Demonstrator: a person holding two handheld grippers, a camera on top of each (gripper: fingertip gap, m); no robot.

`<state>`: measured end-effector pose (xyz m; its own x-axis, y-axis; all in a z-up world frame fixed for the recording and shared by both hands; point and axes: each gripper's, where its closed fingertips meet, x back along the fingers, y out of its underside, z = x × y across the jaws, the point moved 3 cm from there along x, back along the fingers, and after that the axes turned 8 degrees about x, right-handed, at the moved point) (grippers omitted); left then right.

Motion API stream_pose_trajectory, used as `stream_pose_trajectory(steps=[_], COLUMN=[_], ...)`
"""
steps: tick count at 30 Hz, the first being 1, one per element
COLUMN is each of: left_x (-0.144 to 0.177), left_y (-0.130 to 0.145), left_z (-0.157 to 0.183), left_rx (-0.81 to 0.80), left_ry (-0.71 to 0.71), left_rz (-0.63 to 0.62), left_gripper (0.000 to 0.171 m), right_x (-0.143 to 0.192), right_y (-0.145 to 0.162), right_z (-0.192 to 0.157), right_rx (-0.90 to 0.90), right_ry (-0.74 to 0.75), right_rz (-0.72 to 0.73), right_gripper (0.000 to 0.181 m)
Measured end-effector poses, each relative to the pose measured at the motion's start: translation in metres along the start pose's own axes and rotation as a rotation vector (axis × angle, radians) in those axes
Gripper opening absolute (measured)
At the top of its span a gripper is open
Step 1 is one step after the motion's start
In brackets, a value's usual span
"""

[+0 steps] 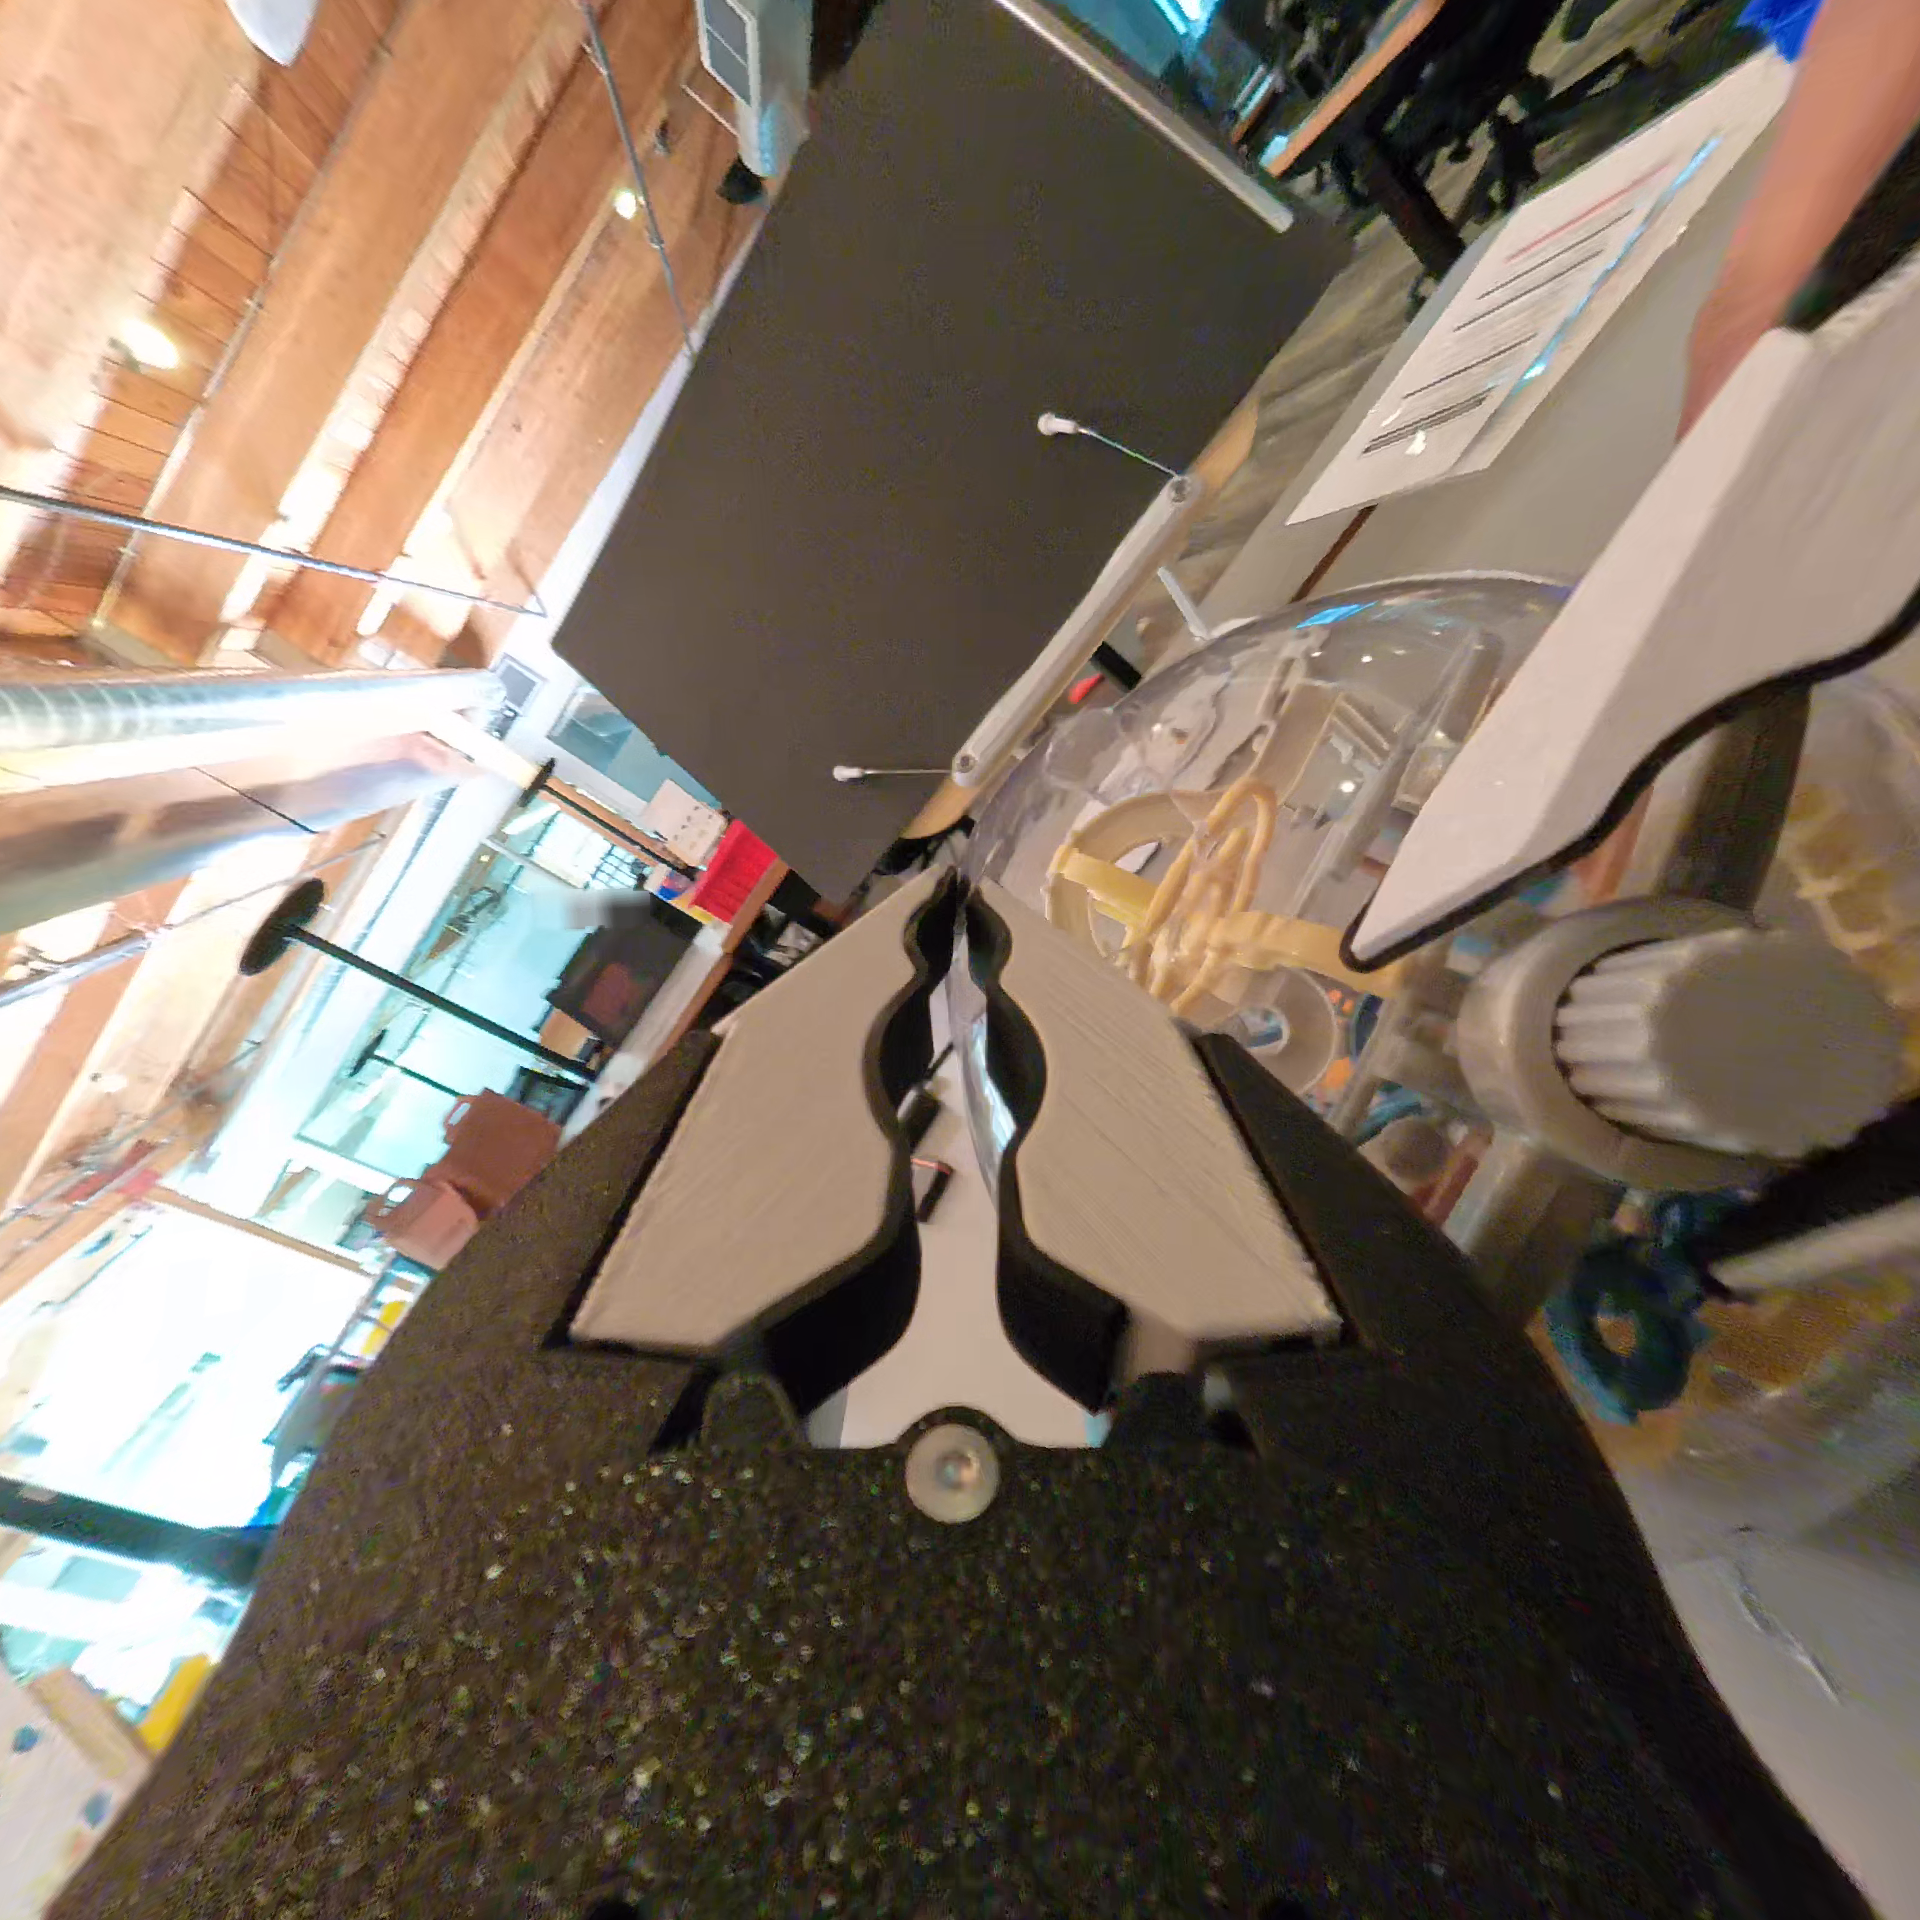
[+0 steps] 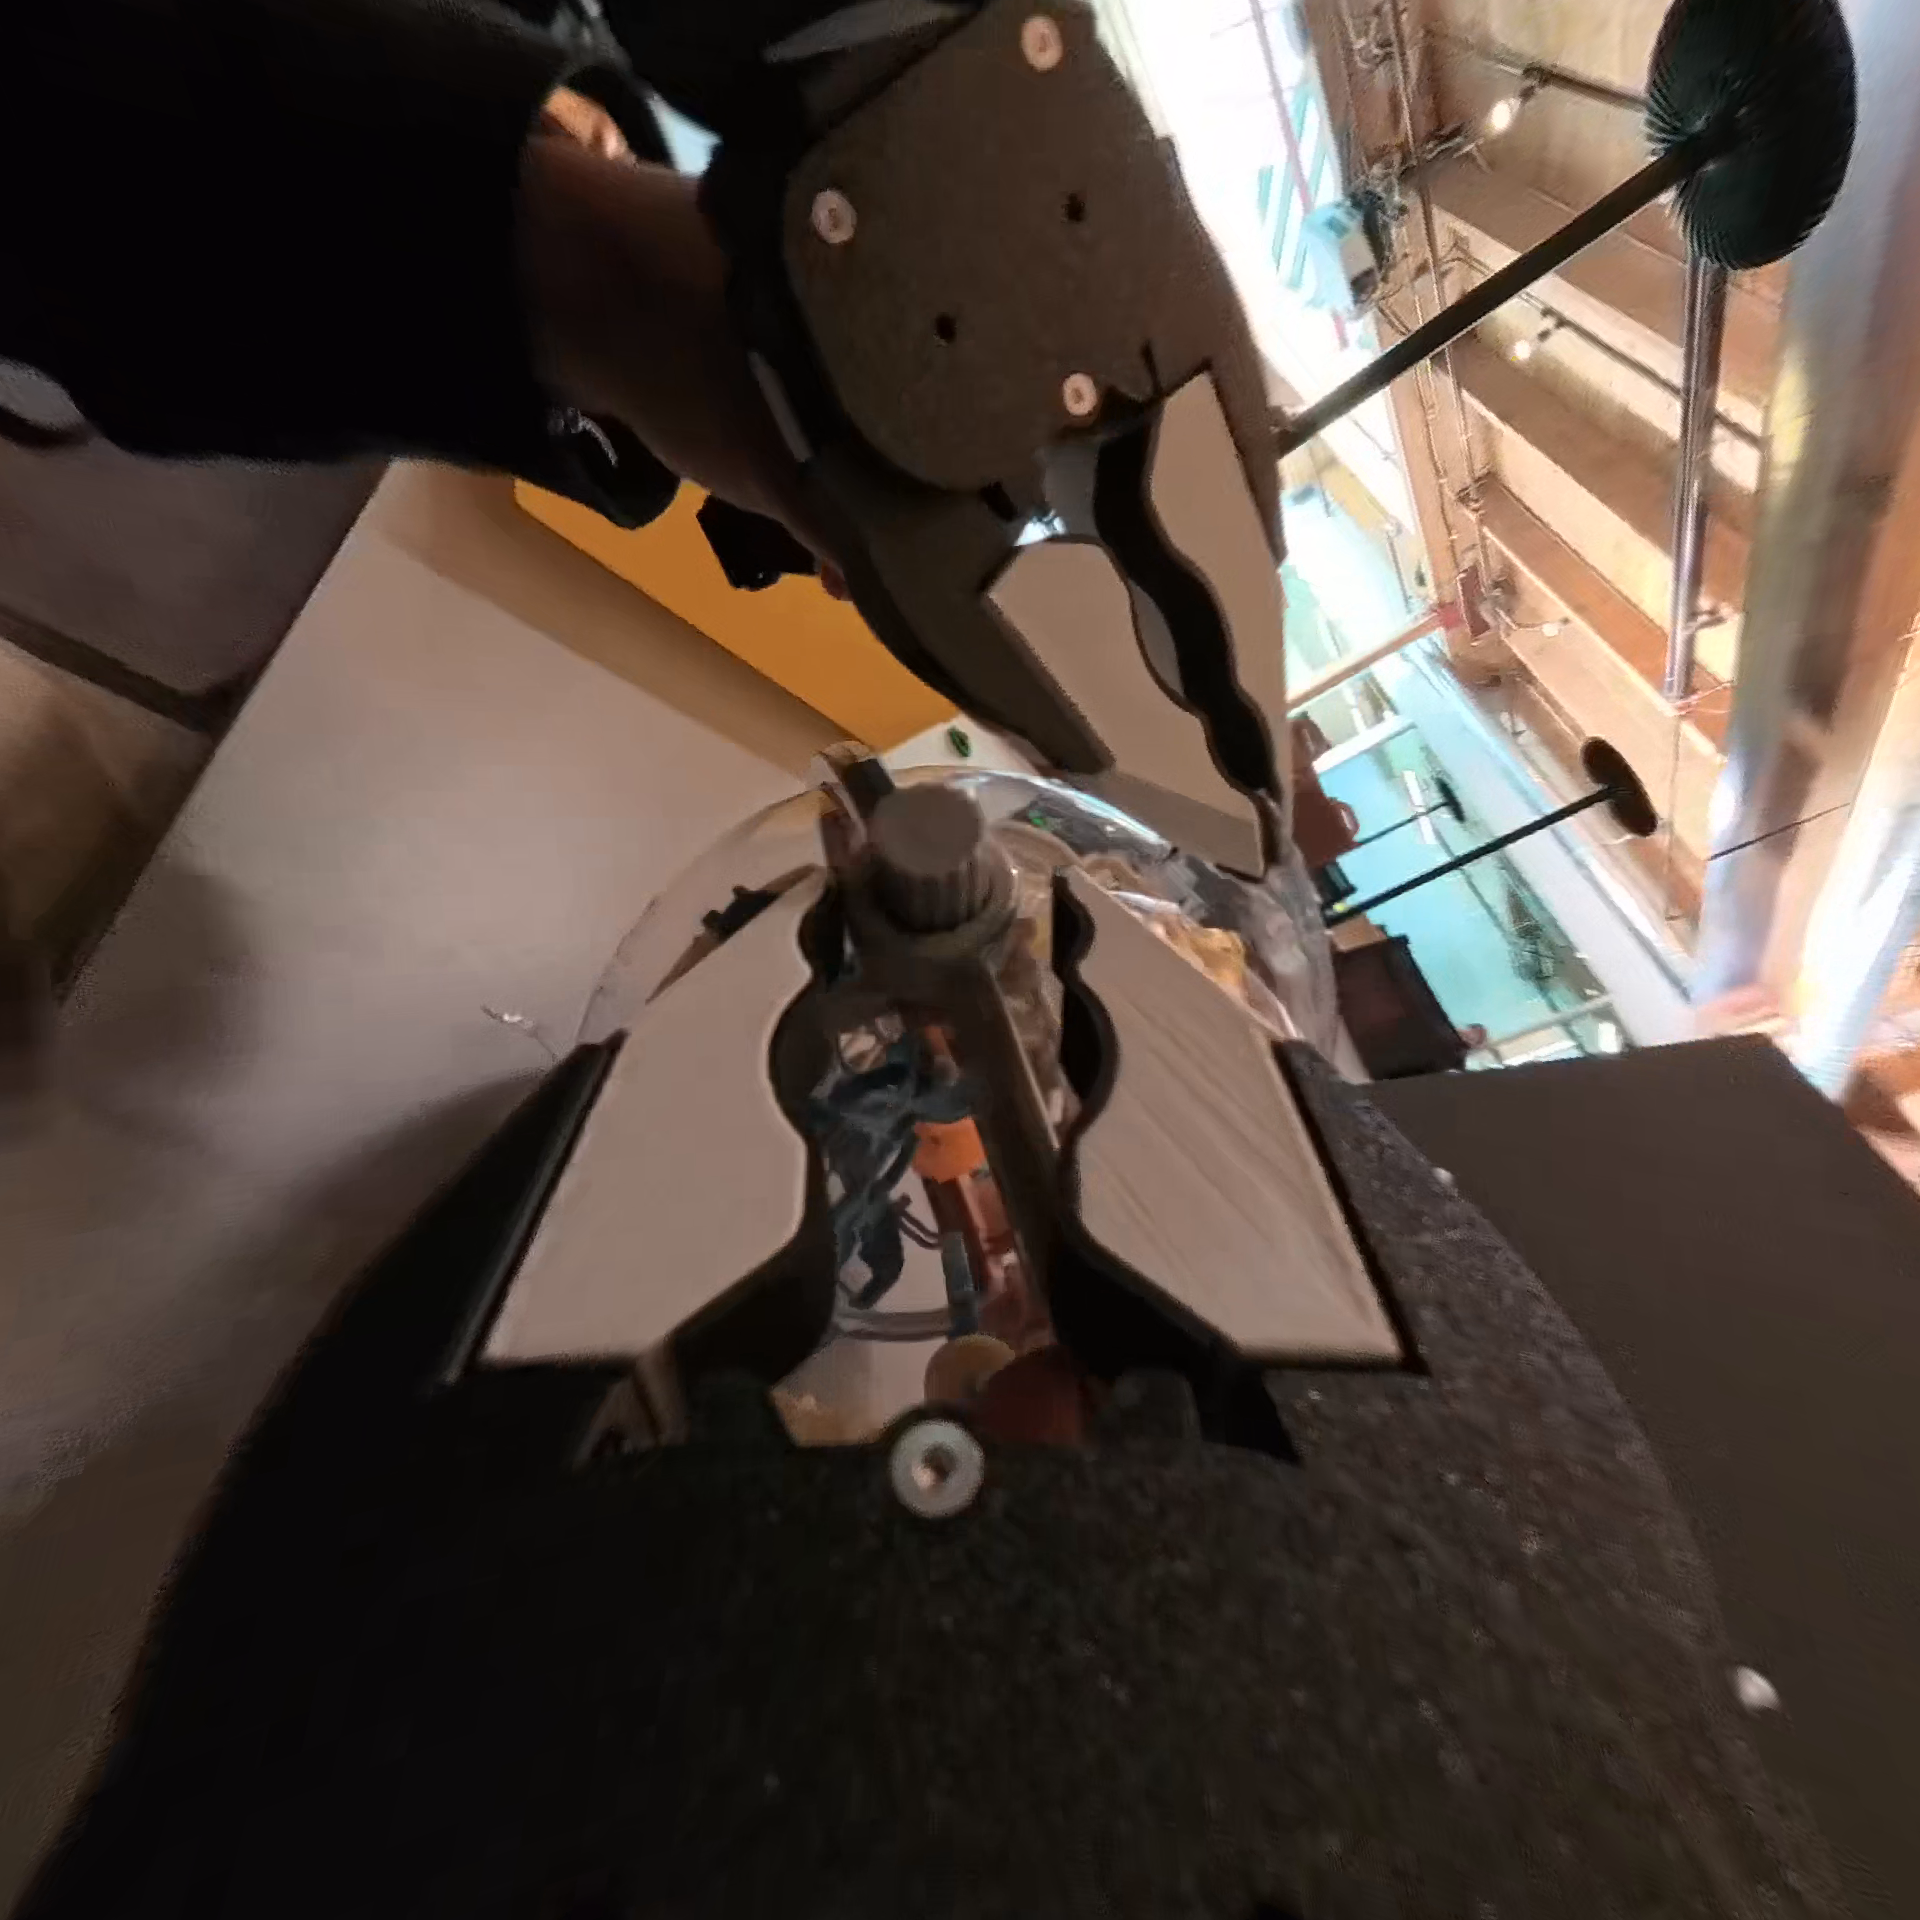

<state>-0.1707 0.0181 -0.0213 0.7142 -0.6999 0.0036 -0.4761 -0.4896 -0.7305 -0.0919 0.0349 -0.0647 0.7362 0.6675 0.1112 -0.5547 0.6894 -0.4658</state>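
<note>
A clear dome [image 1: 1299,707] encloses a small mechanism with a beige wheel [image 1: 1195,904], a blue gear [image 1: 1621,1340] and orange parts [image 2: 945,1132]. My left gripper [image 1: 958,904] is shut, its tips pinching the dome's thin rim. It also shows in the right wrist view [image 2: 1262,831], coming in from above. A grey ribbed knob [image 2: 928,831] sticks out of the dome [image 2: 675,935]. My right gripper [image 2: 935,914] is closed around the collar just below that knob. In the left wrist view the knob [image 1: 1725,1039] sits between the right gripper's fingers [image 1: 1662,675].
The dome rests on a white table [image 2: 364,831]. A printed sheet [image 1: 1538,312] lies on it farther off, beside a person's arm [image 1: 1787,208]. A dark panel [image 1: 935,416] stands behind the table. A yellow surface [image 2: 748,592] lies beyond the table edge. The grippers' ends are close to 9 cm from one another.
</note>
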Motion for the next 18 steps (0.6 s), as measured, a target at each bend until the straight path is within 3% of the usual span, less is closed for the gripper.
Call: stream_pose_trajectory(steps=[6,11,15,18], left_x=[-0.014,-0.023,-0.031,-0.032], left_y=[0.001,-0.003,-0.007,-0.007], left_z=[-0.008,-0.028,-0.025,-0.03], left_rx=[0.056,0.212,0.138,0.208], left_ry=[0.026,0.12,0.094,0.11], left_rz=[-0.046,-0.069,-0.086,-0.08], left_gripper=[0.0,0.0,0.0,0.0], right_x=[-0.006,-0.011,-0.013,-0.013], right_y=[0.0,0.008,0.016,0.017], right_z=[0.004,-0.006,-0.009,-0.008], right_rx=[-0.018,-0.032,-0.016,-0.04], right_ry=[-0.104,-0.202,-0.25,-0.283], right_rz=[-0.011,-0.061,-0.092,-0.081], right_gripper=[0.03,0.03,0.029,0.028])
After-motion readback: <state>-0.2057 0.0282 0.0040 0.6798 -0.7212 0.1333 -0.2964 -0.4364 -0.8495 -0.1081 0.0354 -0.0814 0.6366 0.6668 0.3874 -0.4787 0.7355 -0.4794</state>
